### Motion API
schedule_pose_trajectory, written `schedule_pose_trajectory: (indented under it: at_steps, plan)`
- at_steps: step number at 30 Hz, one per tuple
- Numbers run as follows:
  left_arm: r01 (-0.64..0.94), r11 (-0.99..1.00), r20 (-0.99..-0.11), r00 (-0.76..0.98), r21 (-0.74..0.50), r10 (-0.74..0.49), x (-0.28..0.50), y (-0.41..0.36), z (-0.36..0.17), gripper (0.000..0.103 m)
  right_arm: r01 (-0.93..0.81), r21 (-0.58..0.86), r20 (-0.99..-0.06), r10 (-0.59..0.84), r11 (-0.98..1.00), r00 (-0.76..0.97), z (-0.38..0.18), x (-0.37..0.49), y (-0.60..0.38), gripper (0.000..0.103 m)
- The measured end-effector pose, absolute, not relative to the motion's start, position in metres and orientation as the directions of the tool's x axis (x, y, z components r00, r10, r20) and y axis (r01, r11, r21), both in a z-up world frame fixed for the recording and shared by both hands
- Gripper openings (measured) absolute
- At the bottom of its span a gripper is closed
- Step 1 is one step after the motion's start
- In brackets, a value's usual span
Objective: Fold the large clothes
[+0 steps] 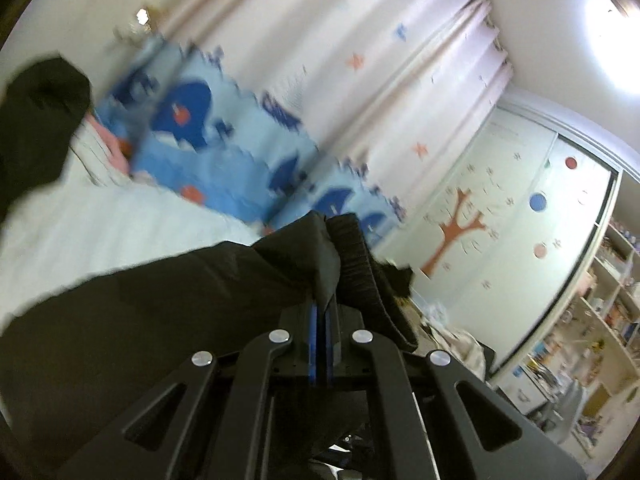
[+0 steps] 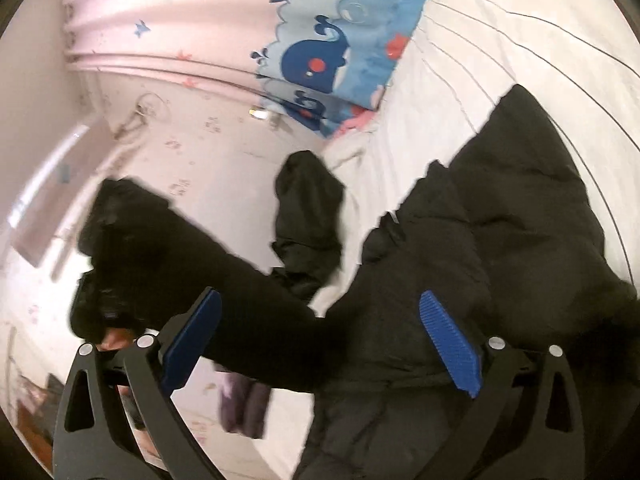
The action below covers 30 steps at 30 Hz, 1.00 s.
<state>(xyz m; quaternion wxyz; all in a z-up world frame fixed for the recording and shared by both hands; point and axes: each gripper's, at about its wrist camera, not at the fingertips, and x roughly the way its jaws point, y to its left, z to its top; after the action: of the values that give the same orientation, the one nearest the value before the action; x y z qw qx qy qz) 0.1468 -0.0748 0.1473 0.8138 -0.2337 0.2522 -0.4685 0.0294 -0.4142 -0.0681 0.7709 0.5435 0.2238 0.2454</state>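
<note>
Black padded jacket (image 2: 500,220) spread on white striped bedding (image 2: 500,40), one sleeve lifted clear of bed. Left gripper (image 1: 320,304) clamped tight on jacket's ribbed cuff and fabric fold. Right gripper (image 2: 320,340) spread wide, nothing gripped, blue ribbed pads (image 2: 448,344) poised over jacket. Whale-print curtain (image 1: 224,148) seen behind bed.

A white bed (image 2: 480,60) carries the black jacket (image 2: 500,220).
</note>
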Motion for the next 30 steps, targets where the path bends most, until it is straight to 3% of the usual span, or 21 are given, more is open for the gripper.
schedule_pose_trajectory:
  at_steps: [8, 11, 16, 21, 22, 23, 24, 25, 26, 28, 30]
  plan:
    - [0.558, 0.371, -0.297, 0.221, -0.743, -0.929, 0.166, -0.177, 0.007, 0.003, -0.108, 0.992, 0.042, 0.636, 0.066, 0.770, -0.102, 0.042, -0.441, 0.096]
    - [0.504, 0.374, -0.338, 0.167, -0.778, -0.926, 0.167, -0.201, -0.042, 0.003, -0.049, 0.999, 0.027, 0.618, 0.018, 0.786, -0.124, 0.042, -0.445, 0.096]
    - [0.460, 0.439, -0.441, 0.110, -0.772, -0.891, 0.164, -0.216, -0.089, 0.003, 0.006, 0.999, 0.028, 0.596, -0.054, 0.802, -0.152, 0.043, -0.449, 0.096]
    - [0.504, 0.502, -0.535, 0.091, -0.702, -0.840, 0.152, -0.205, -0.091, 0.005, 0.011, 0.995, 0.047, 0.572, -0.098, 0.819, -0.163, 0.040, -0.458, 0.096]
    - [0.526, 0.525, -0.561, 0.105, -0.669, -0.821, 0.148, -0.199, -0.086, 0.012, 0.015, 0.996, 0.038, 0.574, -0.089, 0.818, -0.164, 0.041, -0.458, 0.096]
    - [0.545, 0.547, -0.582, 0.128, -0.635, -0.803, 0.145, -0.192, -0.079, 0.031, 0.022, 0.997, 0.026, 0.577, -0.076, 0.816, -0.164, 0.043, -0.456, 0.096]
    - [0.555, 0.567, -0.592, 0.159, -0.608, -0.790, 0.146, -0.186, -0.075, 0.043, 0.031, 0.998, 0.004, 0.587, -0.049, 0.810, -0.163, 0.044, -0.455, 0.096]
    - [0.563, 0.590, -0.595, 0.202, -0.579, -0.778, 0.143, -0.176, -0.067, 0.063, 0.044, 0.999, -0.038, 0.599, 0.005, 0.800, -0.160, 0.047, -0.452, 0.096]
    - [0.569, 0.613, -0.596, 0.249, -0.548, -0.764, 0.139, -0.165, -0.059, 0.071, 0.053, 0.997, -0.074, 0.605, 0.053, 0.793, -0.157, 0.050, -0.449, 0.096]
    - [0.578, 0.647, -0.599, 0.311, -0.498, -0.738, 0.135, -0.141, -0.045, 0.074, 0.060, 0.976, -0.177, 0.599, 0.211, 0.781, -0.143, 0.054, -0.440, 0.092]
    - [0.577, 0.698, -0.613, 0.384, -0.425, -0.691, 0.135, -0.120, -0.035, 0.076, 0.077, 0.921, -0.297, 0.561, 0.382, 0.773, -0.131, 0.056, -0.429, 0.076]
